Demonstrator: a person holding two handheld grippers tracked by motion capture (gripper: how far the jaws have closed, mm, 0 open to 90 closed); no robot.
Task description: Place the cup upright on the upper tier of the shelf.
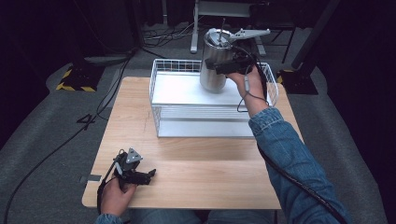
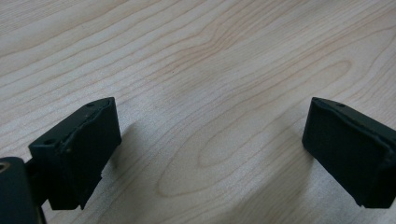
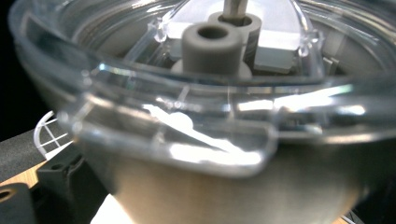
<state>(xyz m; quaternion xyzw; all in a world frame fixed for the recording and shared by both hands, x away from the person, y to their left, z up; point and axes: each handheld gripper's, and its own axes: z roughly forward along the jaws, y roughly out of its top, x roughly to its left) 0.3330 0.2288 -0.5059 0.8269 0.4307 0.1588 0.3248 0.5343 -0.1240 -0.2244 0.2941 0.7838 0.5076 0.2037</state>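
— Where is the steel tumbler (image 1: 215, 63) relative to the right tool (image 1: 227, 66)?

— In the high view it is up off the tray, tilted, above the far right part of the white wire basket (image 1: 161, 79), and the right tool is pressed against its side just below the rim. The right gripper view looks straight onto the tumbler's clear plastic lid (image 3: 187, 107), very close, with a grey tube-shaped spout (image 3: 212, 44) and a straw rising behind it.

— Any brand or writing on it?

— None that I can read; the metal wall is plain and the lid is see-through.

— How does the right tool stand?

— It is clamped on the tumbler's side and carries it in the air. One black jaw shows at the lower left of its own view, against the metal wall; the other is hidden behind the cup.

— And the left tool (image 1: 137, 173)?

— It rests low over the wooden tabletop (image 1: 196, 158) near the front left corner, well apart from the basket. Its own view shows the left tool (image 2: 210, 154) with jaws spread wide and bare wood grain between them, gripping nothing.
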